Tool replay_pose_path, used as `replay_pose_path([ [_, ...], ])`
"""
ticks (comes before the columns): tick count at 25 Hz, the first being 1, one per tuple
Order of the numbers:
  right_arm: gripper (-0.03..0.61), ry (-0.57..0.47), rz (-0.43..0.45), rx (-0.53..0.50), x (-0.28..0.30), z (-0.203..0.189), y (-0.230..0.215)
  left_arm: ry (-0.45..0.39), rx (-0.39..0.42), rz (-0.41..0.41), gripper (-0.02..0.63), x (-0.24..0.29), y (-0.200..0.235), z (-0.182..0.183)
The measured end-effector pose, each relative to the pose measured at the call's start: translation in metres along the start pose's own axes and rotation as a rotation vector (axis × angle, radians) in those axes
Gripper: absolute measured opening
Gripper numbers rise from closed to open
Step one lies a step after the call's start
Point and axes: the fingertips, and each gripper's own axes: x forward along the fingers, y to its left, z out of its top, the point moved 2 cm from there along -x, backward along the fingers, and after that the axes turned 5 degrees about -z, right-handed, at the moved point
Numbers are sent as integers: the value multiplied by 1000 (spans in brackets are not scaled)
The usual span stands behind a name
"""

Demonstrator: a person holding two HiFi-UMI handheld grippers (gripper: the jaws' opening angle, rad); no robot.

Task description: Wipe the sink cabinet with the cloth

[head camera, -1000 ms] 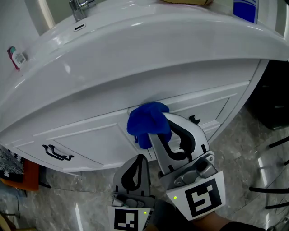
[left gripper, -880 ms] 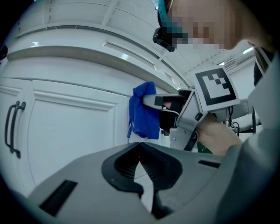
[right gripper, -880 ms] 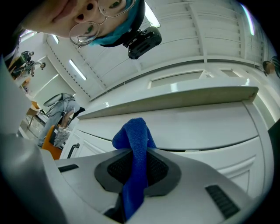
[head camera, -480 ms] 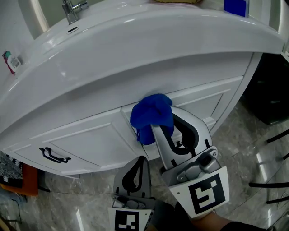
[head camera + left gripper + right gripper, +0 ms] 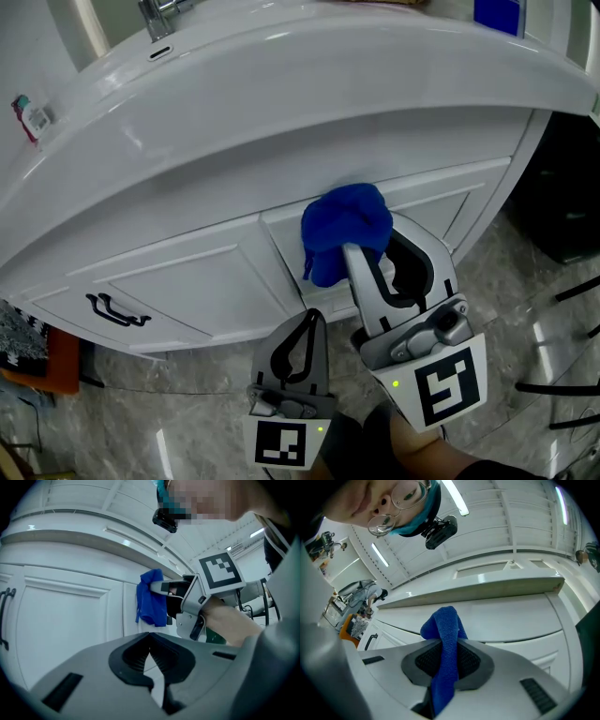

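Cloth (image 5: pixel 345 230) is pinched in the right gripper (image 5: pixel 367 255), bunched ahead so that it, apparently, presses the sink cabinet (image 5: pixel 187 281) front. The left gripper (image 5: pixel 307 321), jaws together and empty, hangs below.

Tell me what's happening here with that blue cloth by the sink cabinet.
A person with a gripper in each hand is working on the white sink cabinet. The right gripper is shut on a blue cloth and holds it against the cabinet front, just under the basin. The left gripper hangs lower beside it, shut and empty.
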Motion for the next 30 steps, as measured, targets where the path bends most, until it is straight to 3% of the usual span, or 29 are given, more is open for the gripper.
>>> replay_pose_path([
  [5,58,-56,16,-81,-4,2,-7,-34,-15,-19,5,10,-10,-4],
  [11,58,-68,0,-136,-6,3,-4,-22,70,-56,5,10,-11,-1],
  [14,58,-60,-11,-188,-5,0,-2,-7,71,-60,5,7,-12,-2],
  [18,58,-73,-8,-194,-6,2,-3,-29,30,-53,5,6,-15,2],
  [30,58,-73,-50,-171,-10,0,-17,-17,18,-54,5,5,-14,-1],
])
